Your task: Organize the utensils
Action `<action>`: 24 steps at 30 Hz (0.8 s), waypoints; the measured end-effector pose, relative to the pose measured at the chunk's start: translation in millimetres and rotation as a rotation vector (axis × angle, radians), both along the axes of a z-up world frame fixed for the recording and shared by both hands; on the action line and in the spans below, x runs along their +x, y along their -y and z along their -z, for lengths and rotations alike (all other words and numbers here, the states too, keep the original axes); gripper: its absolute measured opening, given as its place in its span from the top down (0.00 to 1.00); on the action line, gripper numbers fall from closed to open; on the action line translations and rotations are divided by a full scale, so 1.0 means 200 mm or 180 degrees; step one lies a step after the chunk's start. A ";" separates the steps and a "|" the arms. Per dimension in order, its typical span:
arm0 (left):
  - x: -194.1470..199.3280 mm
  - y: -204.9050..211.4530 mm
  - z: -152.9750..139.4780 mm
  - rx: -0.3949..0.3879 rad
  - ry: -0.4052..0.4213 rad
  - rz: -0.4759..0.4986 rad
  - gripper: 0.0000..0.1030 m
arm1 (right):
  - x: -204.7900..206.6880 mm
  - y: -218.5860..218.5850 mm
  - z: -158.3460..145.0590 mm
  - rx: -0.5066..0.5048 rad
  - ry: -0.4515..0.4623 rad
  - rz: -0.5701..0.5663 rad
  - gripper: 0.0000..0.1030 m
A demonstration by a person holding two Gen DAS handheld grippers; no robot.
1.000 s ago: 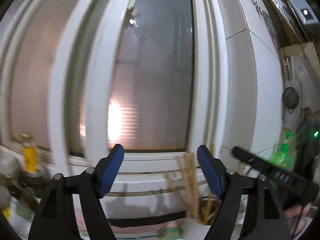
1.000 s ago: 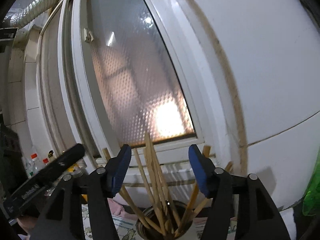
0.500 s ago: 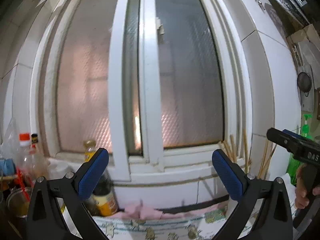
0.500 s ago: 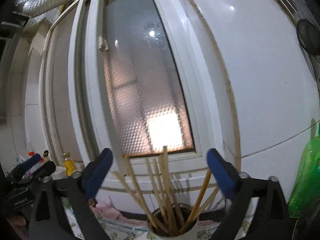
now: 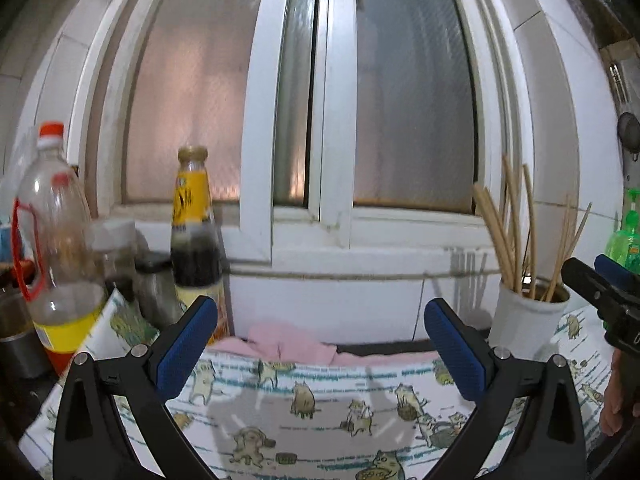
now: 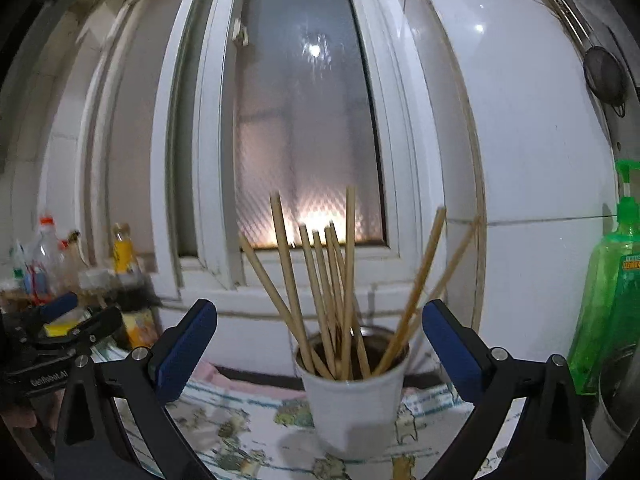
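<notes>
A white cup stands on a patterned cloth below the window, with several wooden chopsticks fanned out of it. My right gripper hangs open in front of the cup, its blue pads apart on either side, touching nothing. In the left wrist view the same cup and chopsticks sit at the right. My left gripper is open over the cloth, with nothing between its fingers. The right gripper shows at that view's right edge.
Bottles crowd the left: a clear one with a red cap and a dark sauce bottle. A pink rag lies by the wall. A green soap dispenser stands right of the cup. A frosted window fills the back.
Both grippers opened wider and sank, so the cloth and the bottles came into view. The left view swung left, away from the chopstick cup; the right stayed facing it.
</notes>
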State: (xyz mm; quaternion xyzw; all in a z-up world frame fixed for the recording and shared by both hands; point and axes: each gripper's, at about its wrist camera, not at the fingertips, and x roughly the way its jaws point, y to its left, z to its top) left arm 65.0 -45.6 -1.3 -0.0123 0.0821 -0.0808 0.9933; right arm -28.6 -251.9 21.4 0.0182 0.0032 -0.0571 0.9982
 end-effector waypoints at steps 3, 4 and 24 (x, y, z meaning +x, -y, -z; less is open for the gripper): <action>0.04 0.00 0.04 0.0057 -0.0103 -0.0057 0.00 | 0.04 0.00 0.05 -0.0038 -0.0115 0.0084 0.00; 0.04 0.00 0.04 0.0059 -0.0105 -0.0078 0.00 | 0.05 0.01 0.06 -0.0005 -0.0129 0.0128 0.00; 0.06 0.01 0.06 0.0183 -0.0218 -0.0104 0.00 | 0.10 -0.01 0.09 -0.0113 -0.0258 0.0380 0.00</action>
